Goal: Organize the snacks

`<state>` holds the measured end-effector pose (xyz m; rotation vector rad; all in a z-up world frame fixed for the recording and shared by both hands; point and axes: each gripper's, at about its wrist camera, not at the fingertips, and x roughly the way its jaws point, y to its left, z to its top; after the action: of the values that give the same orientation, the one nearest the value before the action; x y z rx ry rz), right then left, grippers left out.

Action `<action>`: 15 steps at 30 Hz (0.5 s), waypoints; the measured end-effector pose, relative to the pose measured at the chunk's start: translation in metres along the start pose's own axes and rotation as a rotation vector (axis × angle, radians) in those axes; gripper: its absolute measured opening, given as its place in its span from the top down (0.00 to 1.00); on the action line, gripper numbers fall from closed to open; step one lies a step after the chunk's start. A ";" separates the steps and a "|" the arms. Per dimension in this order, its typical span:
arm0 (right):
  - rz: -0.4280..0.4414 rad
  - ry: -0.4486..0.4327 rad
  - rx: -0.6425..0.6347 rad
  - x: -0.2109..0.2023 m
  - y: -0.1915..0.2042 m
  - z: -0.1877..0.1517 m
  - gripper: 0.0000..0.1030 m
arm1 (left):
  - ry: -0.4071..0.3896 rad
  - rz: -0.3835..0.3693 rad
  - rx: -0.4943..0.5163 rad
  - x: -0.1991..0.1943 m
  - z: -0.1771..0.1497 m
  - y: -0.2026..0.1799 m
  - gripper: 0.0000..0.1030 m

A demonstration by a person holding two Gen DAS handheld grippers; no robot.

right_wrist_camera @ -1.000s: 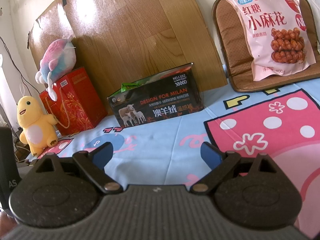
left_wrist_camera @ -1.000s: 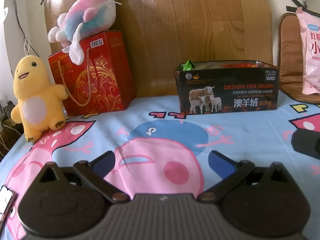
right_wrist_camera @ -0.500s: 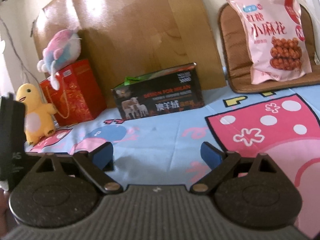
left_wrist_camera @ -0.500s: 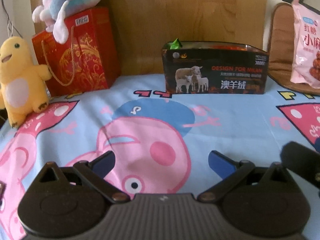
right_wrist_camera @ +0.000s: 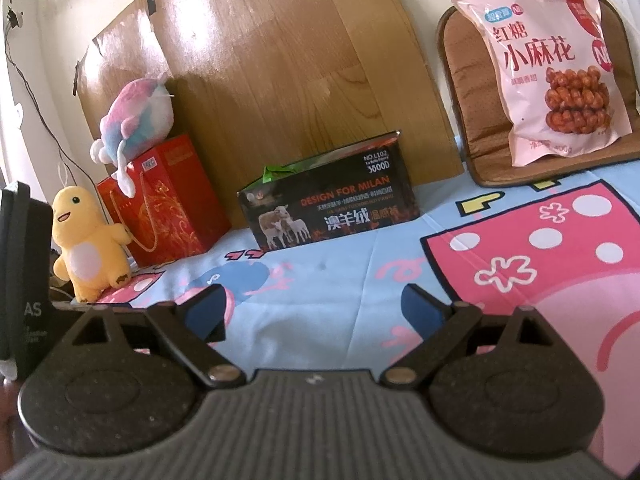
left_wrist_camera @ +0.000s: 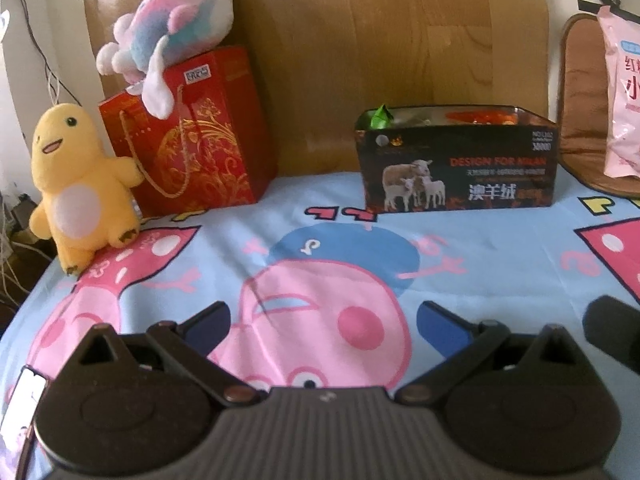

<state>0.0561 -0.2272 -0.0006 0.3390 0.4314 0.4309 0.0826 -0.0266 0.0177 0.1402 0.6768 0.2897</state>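
Back up comes the left camera's view: half a second ago the box [left_wrist_camera: 456,168] sat smaller and higher in frame, and now it looms nearer and lower, much as it did a second ago. On the right side the view swings too, the snack bag [right_wrist_camera: 548,68] sliding rightward in frame.

Left gripper [left_wrist_camera: 322,320] hangs low over the sheet [left_wrist_camera: 360,240], blue fingers spread wide, nothing between them. Right gripper [right_wrist_camera: 314,306] does the same, jaws well apart, empty, over the pale blue cloth.

Straight ahead of both stands the black box with sheep printed on it, open at the top, set against the wooden board [left_wrist_camera: 380,40]. A green wrapper [left_wrist_camera: 380,116] pokes above its left rim and something orange [left_wrist_camera: 484,114] shows inside; what else it holds I cannot tell. The pink snack bag leans upright on a brown cushion [right_wrist_camera: 476,120], well right of the box and apart from it.

Off to the left, a red gift bag [left_wrist_camera: 192,128] stands by the board with a pastel plush [left_wrist_camera: 176,24] on top, and a yellow plush [left_wrist_camera: 76,188] just beside it near the sheet's left edge. Beyond that edge, cables hang down the wall.

Between grippers and box the sheet lies open. In the left view a dark shape [left_wrist_camera: 612,332] intrudes at the right edge; in the right view a black block [right_wrist_camera: 24,280] stands at the far left.
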 end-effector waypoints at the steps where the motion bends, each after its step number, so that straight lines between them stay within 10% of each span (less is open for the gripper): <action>1: 0.001 0.001 0.005 0.000 -0.001 0.000 0.07 | -0.004 0.004 0.003 0.000 0.000 0.000 0.00; 15: -0.004 -0.003 0.041 0.001 -0.004 0.000 0.04 | -0.027 -0.082 0.014 -0.005 0.002 0.001 0.00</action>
<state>0.0585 -0.2307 -0.0023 0.3780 0.4384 0.4178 0.0794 -0.0273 0.0223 0.1287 0.6563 0.2043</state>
